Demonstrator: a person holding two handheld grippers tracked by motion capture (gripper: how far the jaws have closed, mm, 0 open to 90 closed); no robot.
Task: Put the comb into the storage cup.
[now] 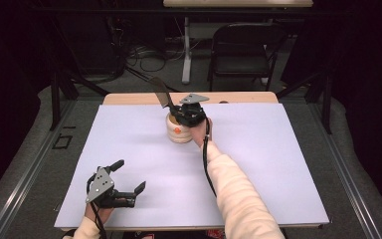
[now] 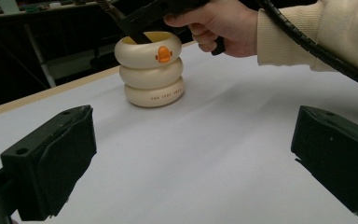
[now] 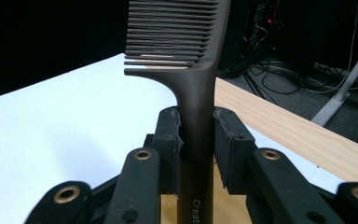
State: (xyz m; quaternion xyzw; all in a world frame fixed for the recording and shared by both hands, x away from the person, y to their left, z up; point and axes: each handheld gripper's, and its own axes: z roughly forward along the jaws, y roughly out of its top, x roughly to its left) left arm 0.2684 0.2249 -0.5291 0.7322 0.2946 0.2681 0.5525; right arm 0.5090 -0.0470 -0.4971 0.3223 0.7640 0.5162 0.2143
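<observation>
The right tongs (image 3: 196,140) are clamped on the handle of a dark comb (image 3: 186,56), held above the cream ringed holder (image 1: 178,129) at twelve o'clock on the white table (image 1: 258,164) — handle end at its mouth. The left tongs (image 1: 129,177) rest agape and empty at seven o'clock. Recommended: keep the comb near vertical and centred over the opening, lowering slowly — the holder looks light and could tip.

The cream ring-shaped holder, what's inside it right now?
A dark comb stands in the cream holder, its handle clamped by the right gripper. The handle's lower end and the holder's bottom are hidden by the wall.
</observation>
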